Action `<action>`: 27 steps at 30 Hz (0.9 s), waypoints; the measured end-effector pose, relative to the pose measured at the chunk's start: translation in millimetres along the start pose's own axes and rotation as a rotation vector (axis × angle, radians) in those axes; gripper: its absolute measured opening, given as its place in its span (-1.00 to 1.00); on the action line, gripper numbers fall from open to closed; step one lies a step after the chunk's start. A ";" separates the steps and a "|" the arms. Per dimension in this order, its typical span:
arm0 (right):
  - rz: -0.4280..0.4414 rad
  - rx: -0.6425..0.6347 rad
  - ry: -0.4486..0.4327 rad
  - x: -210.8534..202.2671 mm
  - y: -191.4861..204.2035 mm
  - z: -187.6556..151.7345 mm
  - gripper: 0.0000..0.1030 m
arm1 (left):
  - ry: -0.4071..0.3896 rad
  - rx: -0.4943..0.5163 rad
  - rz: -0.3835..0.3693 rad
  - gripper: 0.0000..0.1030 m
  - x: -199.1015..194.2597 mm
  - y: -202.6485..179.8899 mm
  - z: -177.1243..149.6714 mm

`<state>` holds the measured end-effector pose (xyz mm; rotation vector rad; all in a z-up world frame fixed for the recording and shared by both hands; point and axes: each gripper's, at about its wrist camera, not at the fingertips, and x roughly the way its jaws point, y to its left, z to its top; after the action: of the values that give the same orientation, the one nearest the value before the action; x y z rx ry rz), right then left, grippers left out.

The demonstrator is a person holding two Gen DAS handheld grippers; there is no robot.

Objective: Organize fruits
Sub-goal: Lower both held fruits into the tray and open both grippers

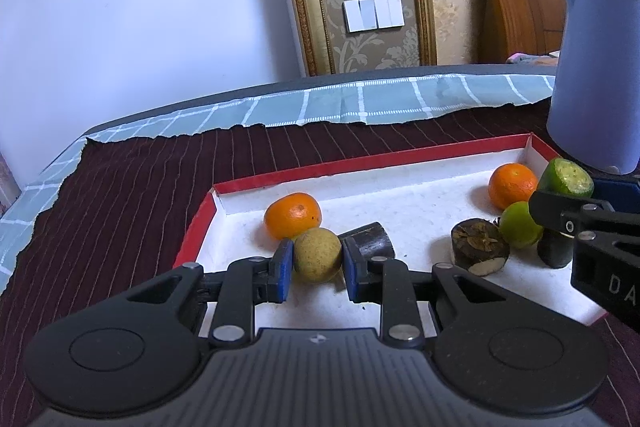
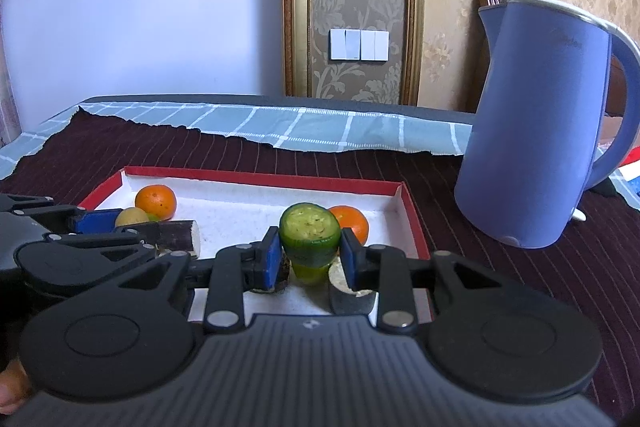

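A white tray with a red rim [image 1: 280, 179] [image 2: 260, 177] lies on the dark cloth. My left gripper [image 1: 316, 263] [image 2: 120, 223] is shut on a round yellow-brown fruit [image 1: 318, 255] [image 2: 131, 217] at the tray's left. An orange [image 1: 292, 215] [image 2: 156, 201] and a dark cane piece [image 1: 368, 239] [image 2: 178, 233] sit beside it. My right gripper [image 2: 310, 259] is shut on a green cucumber piece [image 2: 310, 237] [image 1: 568, 177], held above a lime [image 1: 518, 225] [image 2: 310, 273]. A second orange [image 1: 512, 185] [image 2: 352, 223] lies behind.
A blue kettle [image 2: 540, 127] [image 1: 592, 67] stands just right of the tray. A brown cut chunk [image 1: 478, 247] and a dark stub [image 1: 554, 247] lie in the tray's right half. A checked cloth [image 1: 360, 103] covers the far table edge.
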<state>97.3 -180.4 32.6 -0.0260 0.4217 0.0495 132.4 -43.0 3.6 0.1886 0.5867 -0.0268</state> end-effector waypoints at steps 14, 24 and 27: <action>-0.011 -0.014 0.017 11.7 3.0 2.5 -0.43 | -0.011 0.004 0.010 -0.50 8.2 -0.8 6.5; -0.024 -0.007 0.038 25.2 1.0 3.4 -0.43 | -0.014 0.016 0.016 -0.50 15.4 -4.1 12.3; -0.028 -0.003 0.040 28.1 -0.5 3.8 -0.43 | -0.016 0.017 0.017 -0.50 17.1 -5.6 13.4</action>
<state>124.5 -179.5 24.5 -0.0356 0.4614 0.0223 153.5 -50.5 4.1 0.2095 0.5692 -0.0172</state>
